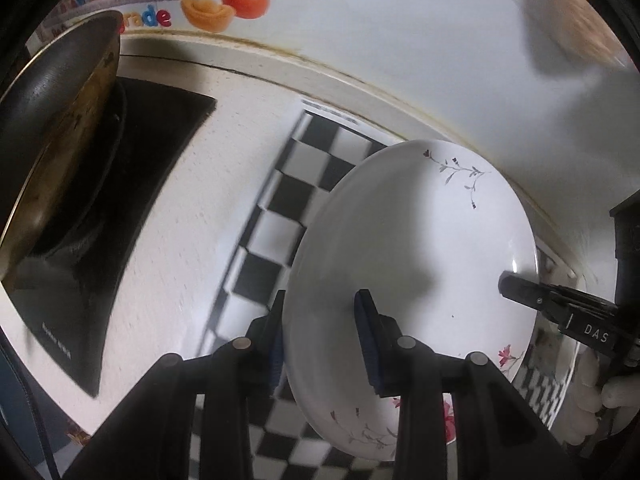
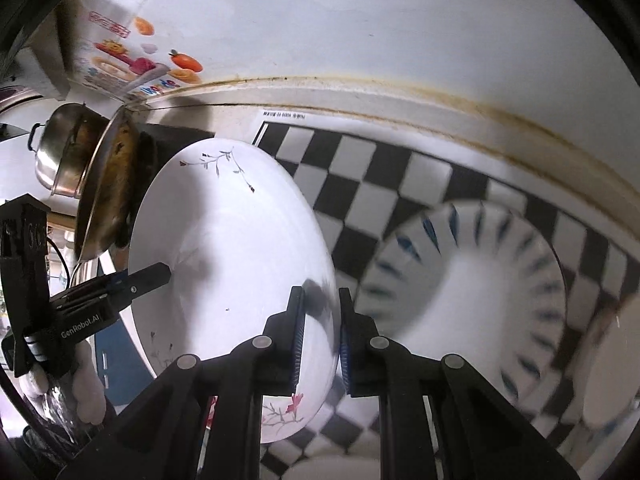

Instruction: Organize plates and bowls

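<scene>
1. Together, both views show us the round white plate with thin grey sprigs and red flowers [image 1: 408,240], held tilted above the black-and-white checkered mat [image 1: 280,216], each gripper clamped on an opposite rim.
2. From the left wrist we alone see the dark flat cooktop [image 1: 120,184] at far left with small unreadable white print; the dark frying pan [image 1: 56,128] sits on it.
3. On that side the left gripper [image 1: 320,336] pinches the rim between its blue pads, and "DAS" reads on the right gripper [image 1: 520,286].
4. From the right wrist we alone see a steel pot with a handle [image 2: 60,152] at left and a blurred white plate with blue radial strokes [image 2: 480,280] lying on the mat at right.
5. "GenRobot.AI" reads on the left gripper's side; the right gripper's jaws hold the rim.
6. A colourful wall sticker [image 1: 168,0] reads "rade".
</scene>
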Motion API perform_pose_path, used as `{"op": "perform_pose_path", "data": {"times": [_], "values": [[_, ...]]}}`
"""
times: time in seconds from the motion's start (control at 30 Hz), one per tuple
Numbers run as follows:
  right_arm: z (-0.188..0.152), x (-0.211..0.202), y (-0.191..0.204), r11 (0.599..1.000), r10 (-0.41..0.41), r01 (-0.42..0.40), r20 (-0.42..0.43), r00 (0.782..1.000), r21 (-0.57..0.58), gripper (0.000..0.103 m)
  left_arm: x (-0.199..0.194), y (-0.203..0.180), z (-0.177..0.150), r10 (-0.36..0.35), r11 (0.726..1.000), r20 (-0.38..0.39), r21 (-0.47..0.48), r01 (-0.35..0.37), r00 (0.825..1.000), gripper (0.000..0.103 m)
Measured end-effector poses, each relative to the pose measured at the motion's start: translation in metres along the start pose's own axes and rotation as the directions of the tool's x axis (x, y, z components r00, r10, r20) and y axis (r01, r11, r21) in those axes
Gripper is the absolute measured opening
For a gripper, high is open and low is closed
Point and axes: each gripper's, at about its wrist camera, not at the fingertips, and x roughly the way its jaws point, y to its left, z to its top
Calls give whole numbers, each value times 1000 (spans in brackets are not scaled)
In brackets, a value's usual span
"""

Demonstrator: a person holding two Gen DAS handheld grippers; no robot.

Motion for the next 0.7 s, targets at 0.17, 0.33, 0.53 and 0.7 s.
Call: {"op": "perform_pose_path", "data": {"times": [0.17, 0.33, 0.53, 0.7], "values": [[-65, -42, -21, 998, -12, 10, 32, 999, 54, 17, -5, -41, -38, -11, 996, -24, 83, 13, 1000, 29], [-130, -67, -47, 992, -38, 31, 50, 998, 126, 17, 9, -80, -76, -25, 985, -77, 169, 37, 997, 29], [-220, -71, -91, 968, -51, 40, 39, 998, 247, 17, 43, -116, -123, -16, 963, -182, 263, 64, 983, 29], [-280, -58, -122, 944, -48, 44, 6, 999, 326, 17, 72, -135, -156, 37, 942, -252, 332, 50, 967, 30]]}}
